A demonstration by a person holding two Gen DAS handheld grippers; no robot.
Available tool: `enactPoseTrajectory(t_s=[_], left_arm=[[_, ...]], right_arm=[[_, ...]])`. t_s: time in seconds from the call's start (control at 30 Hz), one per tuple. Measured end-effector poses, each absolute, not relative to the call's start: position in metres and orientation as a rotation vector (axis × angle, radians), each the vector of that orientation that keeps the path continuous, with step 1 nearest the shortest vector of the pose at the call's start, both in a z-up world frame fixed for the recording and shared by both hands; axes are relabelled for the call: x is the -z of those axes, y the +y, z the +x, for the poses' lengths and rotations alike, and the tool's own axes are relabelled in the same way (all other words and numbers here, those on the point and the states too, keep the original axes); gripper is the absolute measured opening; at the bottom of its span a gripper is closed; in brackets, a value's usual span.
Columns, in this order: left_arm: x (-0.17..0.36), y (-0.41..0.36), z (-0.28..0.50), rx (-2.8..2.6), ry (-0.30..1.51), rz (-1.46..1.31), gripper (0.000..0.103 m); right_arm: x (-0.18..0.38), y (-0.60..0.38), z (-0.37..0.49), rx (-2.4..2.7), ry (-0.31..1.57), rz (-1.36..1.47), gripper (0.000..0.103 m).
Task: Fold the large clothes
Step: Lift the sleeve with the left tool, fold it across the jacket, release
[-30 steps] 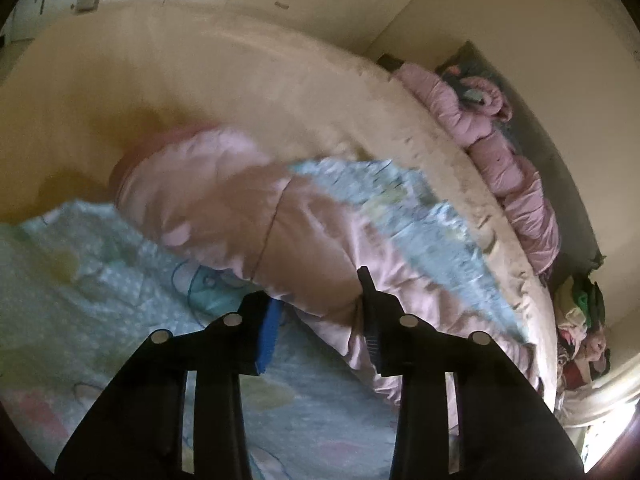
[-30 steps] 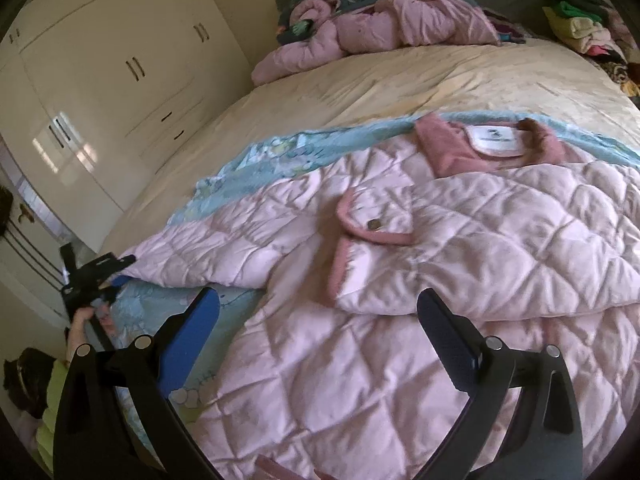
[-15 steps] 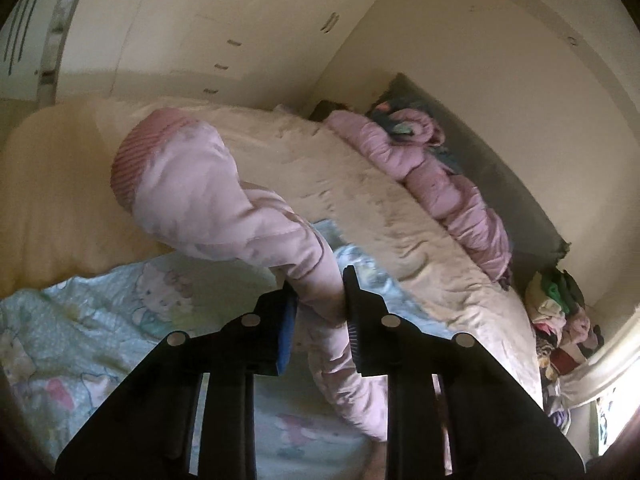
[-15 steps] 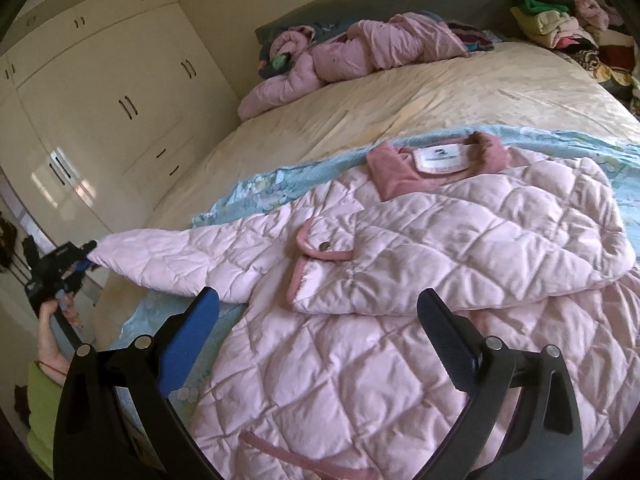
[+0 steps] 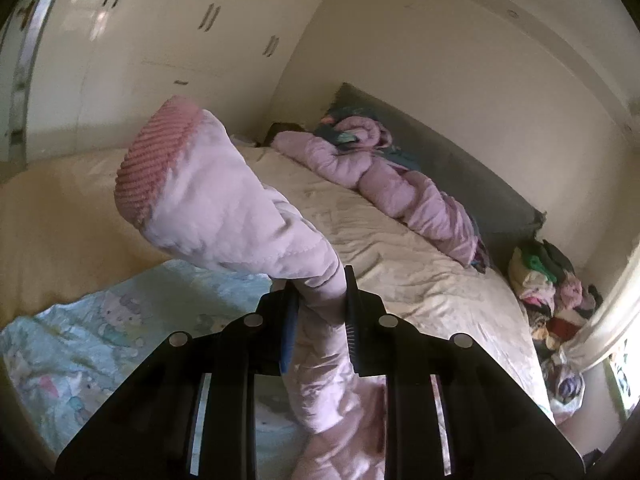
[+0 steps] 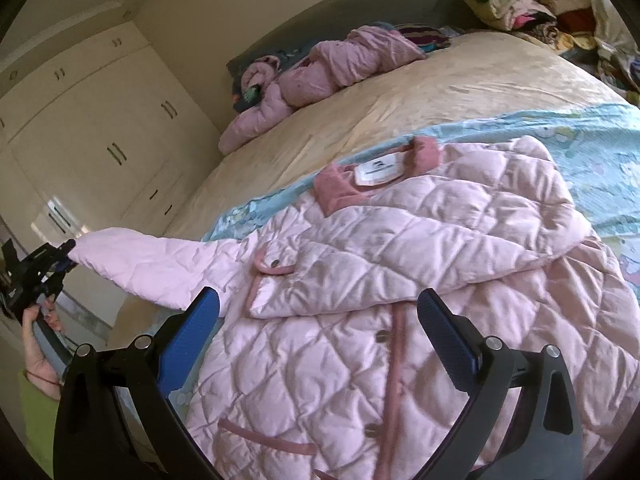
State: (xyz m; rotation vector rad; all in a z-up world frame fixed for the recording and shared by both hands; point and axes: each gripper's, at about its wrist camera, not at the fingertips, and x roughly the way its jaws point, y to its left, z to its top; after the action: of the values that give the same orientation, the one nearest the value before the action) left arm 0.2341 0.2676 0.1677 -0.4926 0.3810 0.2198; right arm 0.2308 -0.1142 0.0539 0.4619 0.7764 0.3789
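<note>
A pink quilted coat (image 6: 420,280) lies spread on a light blue cartoon-print sheet (image 6: 592,148), collar and white label toward the far side. Its right sleeve is folded across the chest. My left gripper (image 5: 320,280) is shut on the coat's left sleeve (image 5: 224,208), holding it up in the air; the ribbed pink cuff (image 5: 156,160) flops over above the fingers. In the right wrist view that sleeve (image 6: 144,264) stretches out to the left gripper (image 6: 60,260) at the far left. My right gripper (image 6: 318,320) hovers open over the coat's front with nothing between its fingers.
The bed has a cream cover (image 6: 400,92). A second pink padded garment (image 5: 400,184) lies bunched by the grey headboard (image 5: 460,160). A heap of mixed clothes (image 5: 548,288) sits at the bed's far corner. Cream wardrobe doors (image 6: 100,148) line the wall beside the bed.
My left gripper closed on the coat's sleeve and lifted it off the bed, pulling it out to the side. The right gripper shifted over the coat, staying open.
</note>
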Motion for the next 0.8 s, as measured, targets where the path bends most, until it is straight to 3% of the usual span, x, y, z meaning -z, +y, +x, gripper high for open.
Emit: enactPoseTrajectory(t_s=[0.43,0.8], left_arm=[[-0.178,0.166,0.259,-0.091,0.378,-0.37,0.013],[-0.155,0.081,0.278,0.106,0.424,-0.262,0.013]], right_arm=[[-0.04,-0.181,0.224,-0.312,0.76,0.557,0.099],[-0.031,-0.216,0.221,-0.276,0.757,0.601,0.099]])
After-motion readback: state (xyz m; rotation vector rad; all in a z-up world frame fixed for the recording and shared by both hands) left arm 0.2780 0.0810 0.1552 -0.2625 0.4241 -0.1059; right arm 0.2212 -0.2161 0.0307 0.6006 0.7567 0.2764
